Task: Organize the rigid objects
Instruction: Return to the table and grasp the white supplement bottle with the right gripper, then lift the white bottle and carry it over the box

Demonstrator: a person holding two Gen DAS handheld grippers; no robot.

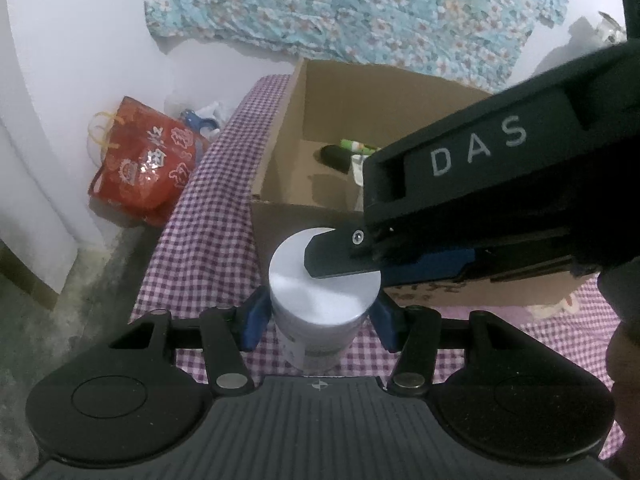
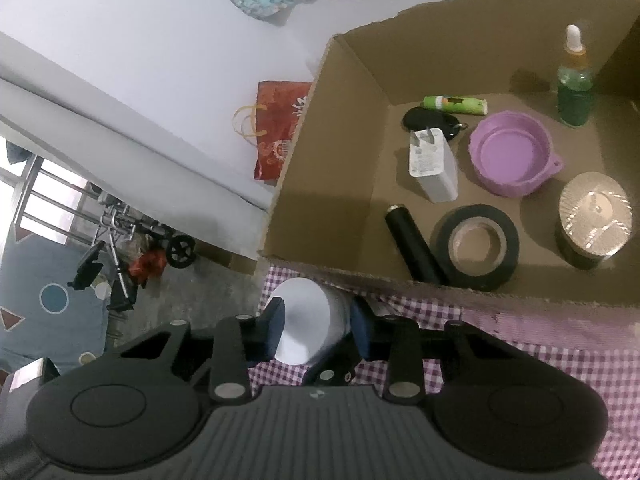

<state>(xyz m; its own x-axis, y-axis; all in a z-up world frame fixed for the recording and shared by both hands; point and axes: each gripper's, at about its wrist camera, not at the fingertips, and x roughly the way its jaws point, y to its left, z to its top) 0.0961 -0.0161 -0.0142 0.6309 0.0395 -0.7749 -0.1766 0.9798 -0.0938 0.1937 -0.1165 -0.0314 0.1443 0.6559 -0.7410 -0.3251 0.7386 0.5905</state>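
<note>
Two grippers meet on one white jar (image 1: 322, 284), standing on the checked cloth (image 1: 192, 216) just before the cardboard box (image 1: 280, 152): left gripper (image 1: 320, 316) clamps its body, pads pressed against both sides; right gripper (image 2: 318, 322) grips its lid, pads touching.

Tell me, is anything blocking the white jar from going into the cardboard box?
Only the box's near wall stands between the white jar and the inside, so it must go up and over. Both tongs, left and right, hold the jar.
</note>
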